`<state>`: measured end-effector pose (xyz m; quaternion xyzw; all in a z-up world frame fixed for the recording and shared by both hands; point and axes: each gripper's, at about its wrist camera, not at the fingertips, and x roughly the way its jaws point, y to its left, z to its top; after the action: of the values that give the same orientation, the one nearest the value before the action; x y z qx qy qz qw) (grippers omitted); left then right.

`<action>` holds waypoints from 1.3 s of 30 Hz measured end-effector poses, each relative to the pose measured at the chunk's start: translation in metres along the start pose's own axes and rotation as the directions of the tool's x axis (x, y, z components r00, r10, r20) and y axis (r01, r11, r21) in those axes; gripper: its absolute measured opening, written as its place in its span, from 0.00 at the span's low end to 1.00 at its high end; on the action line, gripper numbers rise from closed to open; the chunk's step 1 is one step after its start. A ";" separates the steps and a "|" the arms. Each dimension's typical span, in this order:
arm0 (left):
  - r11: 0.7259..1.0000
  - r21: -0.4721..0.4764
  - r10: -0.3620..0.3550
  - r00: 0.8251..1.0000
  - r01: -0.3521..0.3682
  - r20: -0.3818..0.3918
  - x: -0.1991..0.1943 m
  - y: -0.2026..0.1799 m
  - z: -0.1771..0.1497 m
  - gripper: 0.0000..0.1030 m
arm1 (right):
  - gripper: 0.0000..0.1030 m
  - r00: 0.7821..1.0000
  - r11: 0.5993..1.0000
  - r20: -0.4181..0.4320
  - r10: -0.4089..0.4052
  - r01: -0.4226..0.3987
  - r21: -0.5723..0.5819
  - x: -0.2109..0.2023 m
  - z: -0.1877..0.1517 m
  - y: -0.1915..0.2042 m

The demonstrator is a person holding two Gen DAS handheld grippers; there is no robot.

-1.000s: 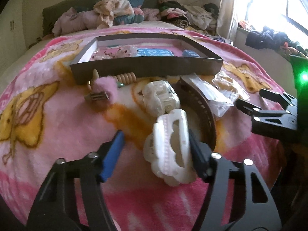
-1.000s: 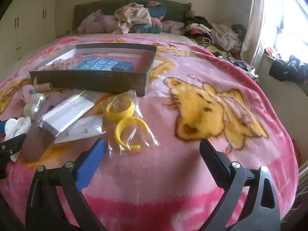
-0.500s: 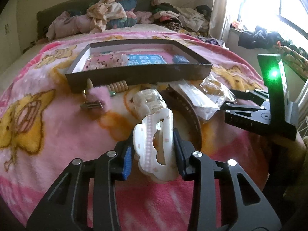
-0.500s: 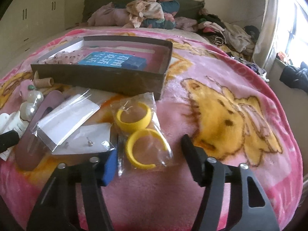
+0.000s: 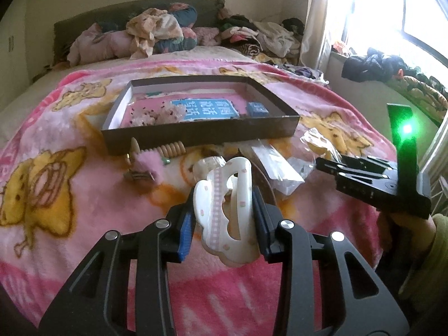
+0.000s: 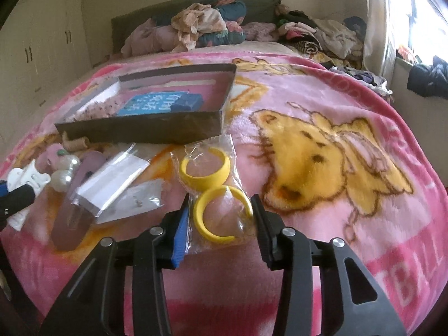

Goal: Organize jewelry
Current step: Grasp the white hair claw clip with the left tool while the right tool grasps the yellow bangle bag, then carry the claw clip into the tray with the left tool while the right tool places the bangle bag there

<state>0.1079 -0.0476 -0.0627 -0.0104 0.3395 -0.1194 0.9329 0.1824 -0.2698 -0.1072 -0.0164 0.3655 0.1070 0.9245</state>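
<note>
Now my left claw [image 5: 224,221] has closed on the white hair clip [image 5: 227,210] and raised it off the bed; my right claw [image 6: 221,218] is closing around the bagged yellow bangle [image 6: 222,215], ready for the box [image 5: 201,135].

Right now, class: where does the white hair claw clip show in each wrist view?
Left wrist: white hair claw clip at lower centre, clamped between the left gripper fingers.
Right wrist: far left edge, partly hidden behind a dark finger.
Shared landmark: the dark shallow box on the pink blanket.
</note>
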 end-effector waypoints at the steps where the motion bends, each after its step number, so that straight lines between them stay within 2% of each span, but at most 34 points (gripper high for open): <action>1: 1.000 -0.001 0.000 1.000 0.000 0.004 -0.001 0.001 0.001 0.27 | 0.38 1.000 1.000 0.009 0.005 -0.005 0.004 -0.006 0.000 0.000; 15: 0.999 -0.051 0.017 0.999 -0.015 0.040 -0.007 0.021 0.013 0.27 | 0.38 0.992 0.994 0.075 0.103 -0.100 -0.044 -0.045 0.019 0.036; 24: 0.996 -0.080 0.042 0.996 -0.036 0.076 -0.009 0.037 0.028 0.27 | 0.38 0.989 0.990 0.083 0.126 -0.120 -0.075 -0.046 0.033 0.053; 39: 0.994 -0.104 0.051 0.996 -0.043 0.080 0.004 0.049 0.050 0.27 | 0.38 0.986 0.989 0.099 0.131 -0.123 -0.084 -0.038 0.050 0.061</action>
<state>0.1535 -0.0037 -0.0321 -0.0551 0.3067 -0.0792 0.9469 0.1763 -0.2119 -0.0414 -0.0236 0.3128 0.1806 0.9322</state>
